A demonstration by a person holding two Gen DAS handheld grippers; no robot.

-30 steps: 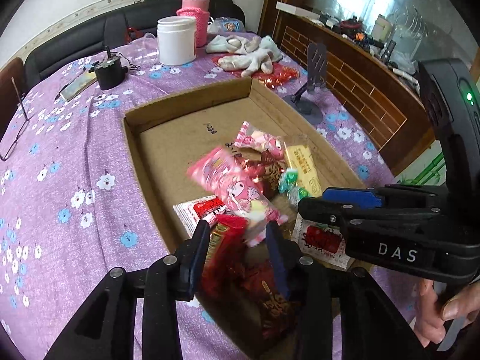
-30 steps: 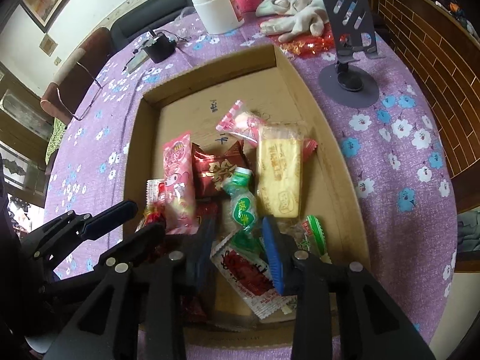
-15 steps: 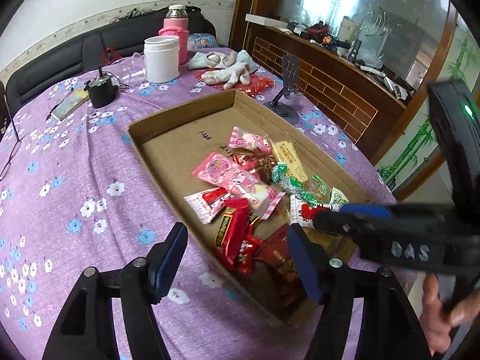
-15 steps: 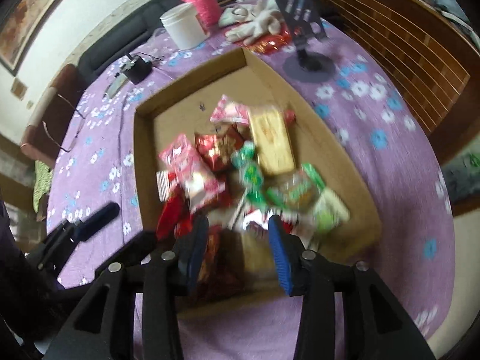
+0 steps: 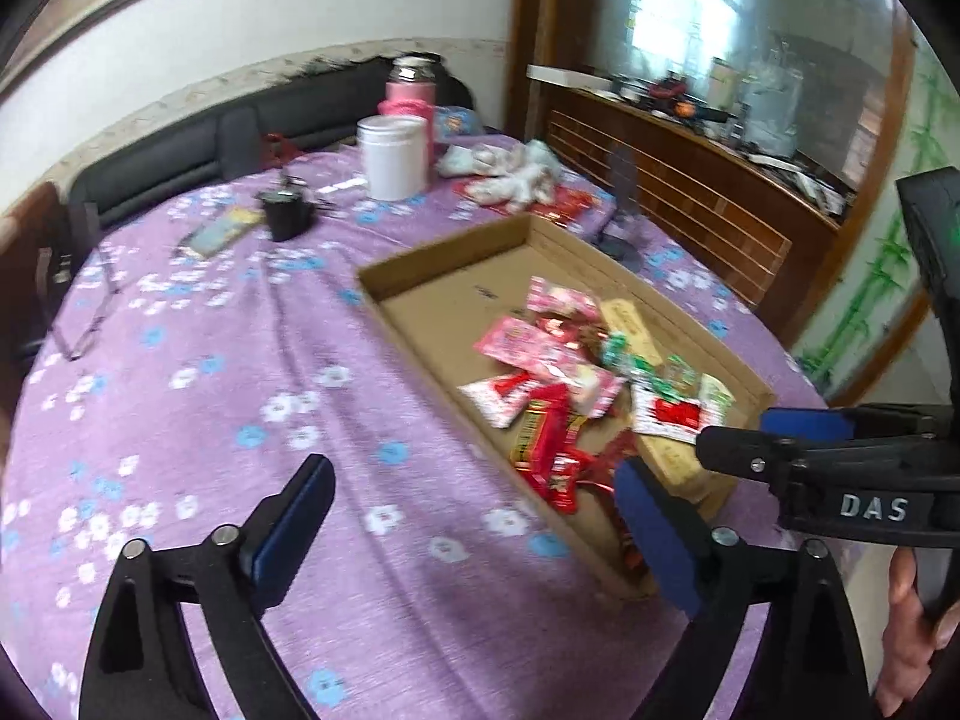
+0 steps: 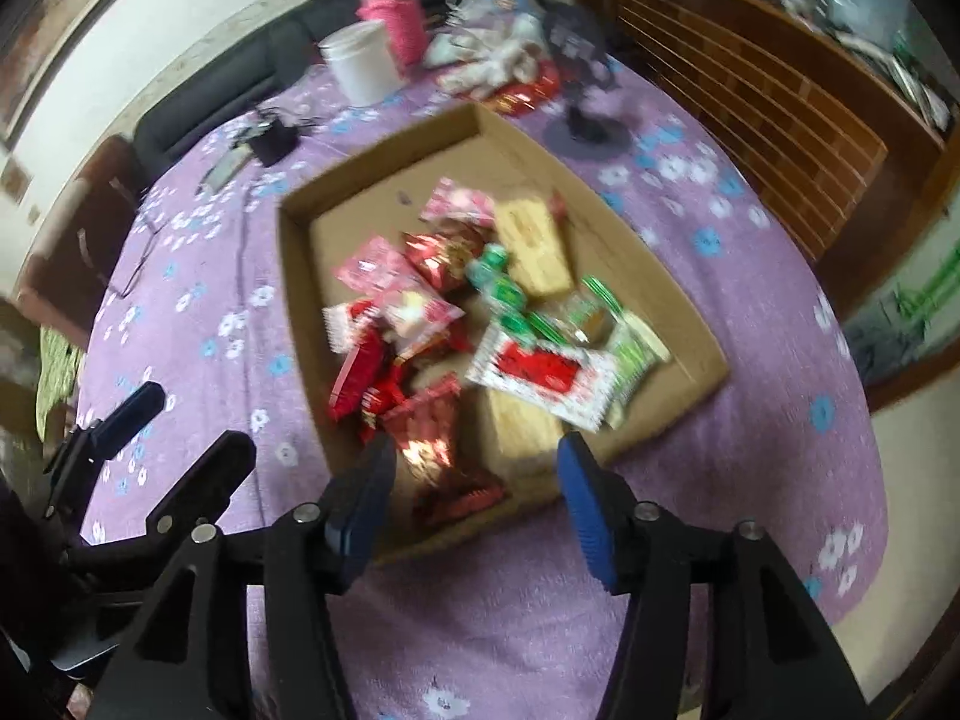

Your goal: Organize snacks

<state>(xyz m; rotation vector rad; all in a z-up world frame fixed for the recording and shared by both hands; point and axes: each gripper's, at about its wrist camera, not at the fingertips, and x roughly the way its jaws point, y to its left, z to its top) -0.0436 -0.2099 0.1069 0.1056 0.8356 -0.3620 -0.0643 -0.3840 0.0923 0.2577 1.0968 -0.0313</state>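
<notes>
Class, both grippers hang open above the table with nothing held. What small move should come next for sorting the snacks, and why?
Probably lower the right gripper toward the red packet at the near end of the cardboard box. Its fingers are open and empty, and that packet lies right below them. The left gripper, also open, hangs mostly over the purple tablecloth, farther from the pile.

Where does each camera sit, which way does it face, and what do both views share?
Left wrist: on the left hand-held gripper, above the purple tablecloth, facing the cardboard tray; the right hand shows.
Right wrist: on the right hand-held gripper, looking down into the tray's near end; the left gripper shows at lower left.
Shared: tray, snacks, white jar.
</notes>
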